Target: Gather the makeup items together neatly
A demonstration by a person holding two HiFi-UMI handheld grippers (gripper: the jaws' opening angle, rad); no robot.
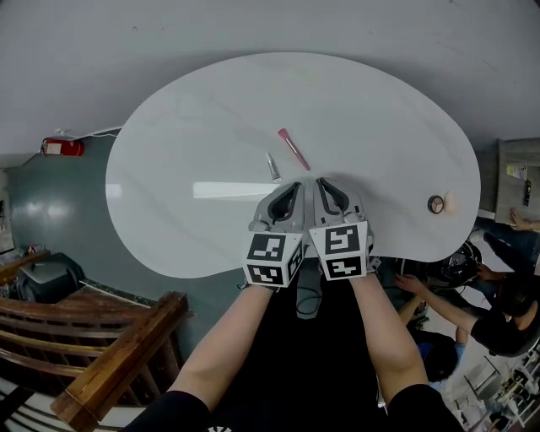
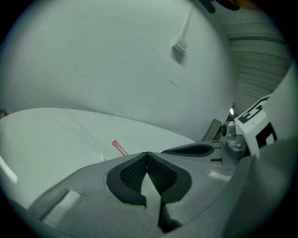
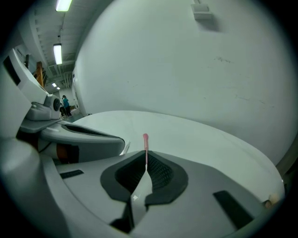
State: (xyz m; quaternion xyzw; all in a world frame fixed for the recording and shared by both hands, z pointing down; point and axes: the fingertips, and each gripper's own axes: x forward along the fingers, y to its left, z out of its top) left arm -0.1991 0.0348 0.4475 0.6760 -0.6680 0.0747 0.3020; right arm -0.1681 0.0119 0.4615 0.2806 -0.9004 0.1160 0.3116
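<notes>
Pink makeup stick [image 1: 294, 148] & silver tube [image 1: 273, 166] lie centre-frame on white worktop [image 1: 169, 169], print too small to read. L claw [image 1: 294, 187], R claw [image 1: 324, 184] both clenched, empty.

A white rounded table [image 1: 169, 169] spreads under and ahead of the left gripper [image 1: 291, 190] and the right gripper [image 1: 329, 187], with a plain grey wall [image 1: 270, 25] beyond it, a red fire extinguisher [image 1: 63, 148] far left of them, a brown wooden bench [image 1: 101, 337] behind on the left, and tube lamps [image 3: 57, 53] lit on the ceiling.
</notes>
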